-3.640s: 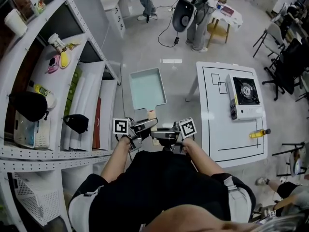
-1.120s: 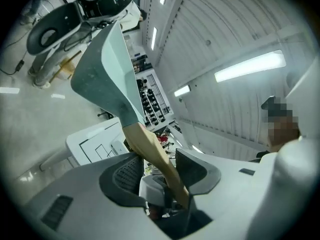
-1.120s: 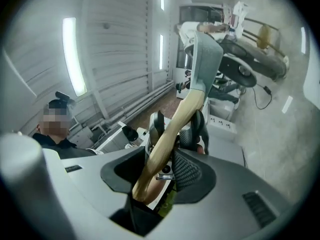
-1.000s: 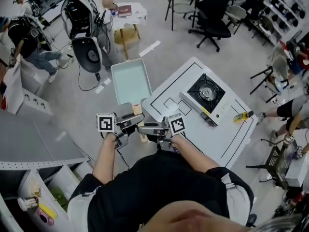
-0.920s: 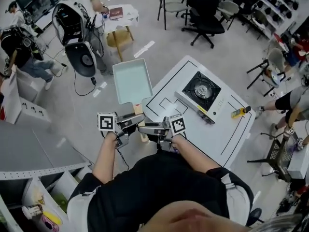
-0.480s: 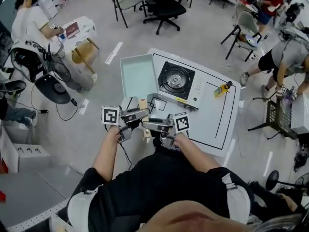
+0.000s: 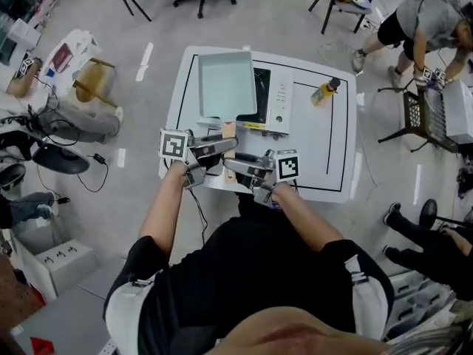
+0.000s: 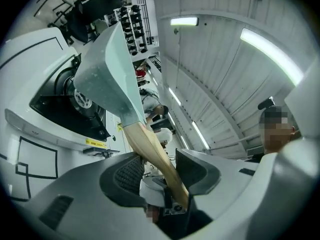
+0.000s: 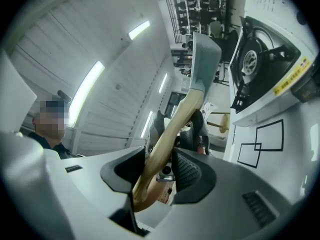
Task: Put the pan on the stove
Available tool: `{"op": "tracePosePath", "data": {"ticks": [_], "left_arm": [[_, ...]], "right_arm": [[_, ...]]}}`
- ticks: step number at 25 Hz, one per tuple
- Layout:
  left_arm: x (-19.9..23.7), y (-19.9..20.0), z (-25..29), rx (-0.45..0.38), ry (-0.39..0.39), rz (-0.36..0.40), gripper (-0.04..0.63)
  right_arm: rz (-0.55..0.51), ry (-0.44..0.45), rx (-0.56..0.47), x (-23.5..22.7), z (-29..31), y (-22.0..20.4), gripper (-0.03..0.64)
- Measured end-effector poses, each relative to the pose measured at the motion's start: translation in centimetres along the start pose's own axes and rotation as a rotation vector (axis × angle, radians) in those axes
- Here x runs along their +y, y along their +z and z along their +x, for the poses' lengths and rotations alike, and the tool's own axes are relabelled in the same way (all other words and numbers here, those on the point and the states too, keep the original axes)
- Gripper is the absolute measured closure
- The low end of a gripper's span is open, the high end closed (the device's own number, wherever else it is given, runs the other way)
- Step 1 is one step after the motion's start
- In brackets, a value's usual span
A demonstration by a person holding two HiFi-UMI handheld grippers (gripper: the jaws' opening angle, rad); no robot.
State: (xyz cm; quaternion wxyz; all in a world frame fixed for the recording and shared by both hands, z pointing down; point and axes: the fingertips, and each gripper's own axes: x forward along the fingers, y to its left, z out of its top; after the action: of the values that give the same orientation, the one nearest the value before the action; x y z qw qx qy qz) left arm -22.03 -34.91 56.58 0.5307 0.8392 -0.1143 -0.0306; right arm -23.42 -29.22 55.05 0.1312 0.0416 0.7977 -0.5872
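A pale green rectangular pan (image 7: 225,83) with a wooden handle (image 7: 229,134) hangs level over the portable gas stove (image 7: 278,103) on the white table (image 7: 318,154), covering most of its burner. Both grippers hold the handle from the near side. My left gripper (image 7: 220,148) is shut on it, and my right gripper (image 7: 236,164) grips it just behind. In the left gripper view the handle (image 8: 150,151) runs between the pads of that gripper (image 8: 160,166) up to the pan (image 8: 107,66), with the burner (image 8: 70,91) below. In the right gripper view, this gripper (image 9: 160,170) clamps the handle (image 9: 175,124) under the pan (image 9: 205,54).
A yellow bottle (image 7: 323,91) lies on the table right of the stove. Black lines mark the tabletop. Chairs and a person (image 7: 425,17) stand at the far right. A wooden stool (image 7: 90,80) is on the left.
The person has walked the pan up to the table. It hung over the floor left of the table before and now hangs above the stove. Both grips are unchanged.
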Motion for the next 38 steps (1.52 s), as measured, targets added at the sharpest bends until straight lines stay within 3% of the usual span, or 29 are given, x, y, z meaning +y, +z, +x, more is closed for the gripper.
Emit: {"op": "tracePosePath", "data": {"ticks": [8, 17, 26, 33, 38], "left_arm": [[5.0, 0.0, 2.0, 0.107, -0.052, -0.104, 0.394], [6.9, -0.6, 2.8, 0.163, -0.096, -0.133, 0.393], [7.0, -0.7, 2.8, 0.147, -0.12, -0.156, 0.393], [8.9, -1.6, 2.6, 0.178, -0.033, -0.12, 0.394], [9.2, -1.8, 2.7, 0.147, -0.015, -0.117, 0.394]], "right_arm": [[0.047, -0.066, -0.114, -5.0, -1.0, 1.6, 0.437], [0.029, -0.087, -0.164, -7.3, -1.5, 1.6, 0.437], [0.047, -0.099, -0.169, -7.7, -1.5, 1.5, 0.439], [0.065, -0.138, -0.146, -8.7, -1.9, 0.9, 0.453], [0.089, -0.155, -0.139, -9.9, -2.6, 0.1, 0.466]]}}
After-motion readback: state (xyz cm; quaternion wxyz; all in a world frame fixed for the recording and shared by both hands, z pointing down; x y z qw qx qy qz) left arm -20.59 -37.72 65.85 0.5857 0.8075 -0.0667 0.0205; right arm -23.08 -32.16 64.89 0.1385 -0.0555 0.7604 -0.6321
